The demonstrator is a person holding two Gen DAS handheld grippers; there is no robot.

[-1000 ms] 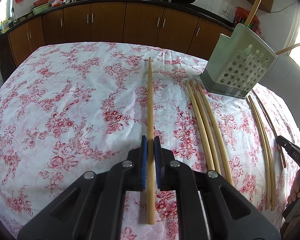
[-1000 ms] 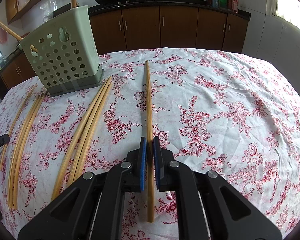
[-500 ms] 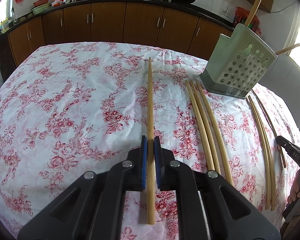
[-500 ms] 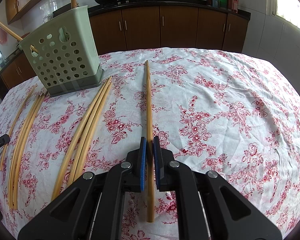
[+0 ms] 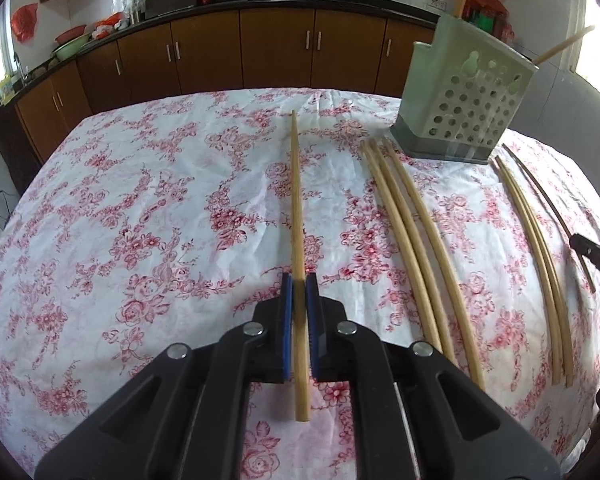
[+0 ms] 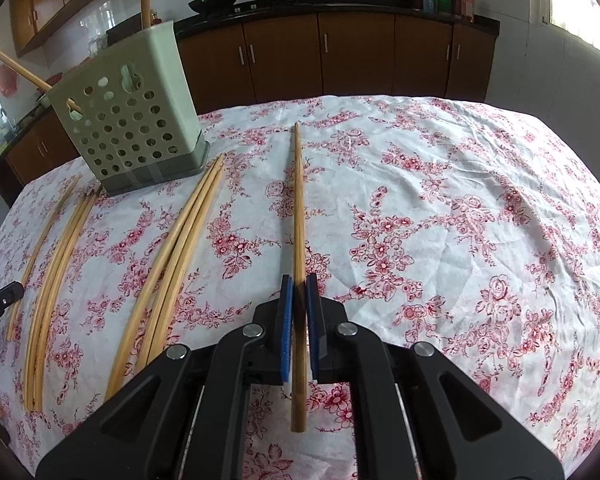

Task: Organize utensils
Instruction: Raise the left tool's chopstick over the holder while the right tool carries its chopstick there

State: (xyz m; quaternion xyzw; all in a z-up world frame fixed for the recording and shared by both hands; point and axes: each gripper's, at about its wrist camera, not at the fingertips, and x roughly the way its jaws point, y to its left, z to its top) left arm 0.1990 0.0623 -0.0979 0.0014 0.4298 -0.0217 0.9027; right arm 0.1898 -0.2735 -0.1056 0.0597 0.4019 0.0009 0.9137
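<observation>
My left gripper (image 5: 299, 280) is shut on a bamboo chopstick (image 5: 296, 200) that points forward over the floral tablecloth (image 5: 140, 220). My right gripper (image 6: 299, 282) is shut on another bamboo chopstick (image 6: 299, 200), also pointing forward. A pale green perforated utensil holder (image 5: 464, 100) stands at the far right of the left wrist view and at the far left of the right wrist view (image 6: 128, 120), with two chopsticks in it. Loose chopsticks lie in a near group (image 5: 412, 232) and a farther group (image 5: 536, 248); they also show in the right wrist view (image 6: 176, 248).
The tip of the other gripper shows at the right edge of the left wrist view (image 5: 596, 260) and at the left edge of the right wrist view (image 6: 0, 300). Brown kitchen cabinets (image 5: 260, 52) with woks on the counter stand behind the table.
Both grippers have lifted and tilted slightly with their chopsticks; the holder and cabinets sit lower in both views. The loose chopsticks have not moved.
</observation>
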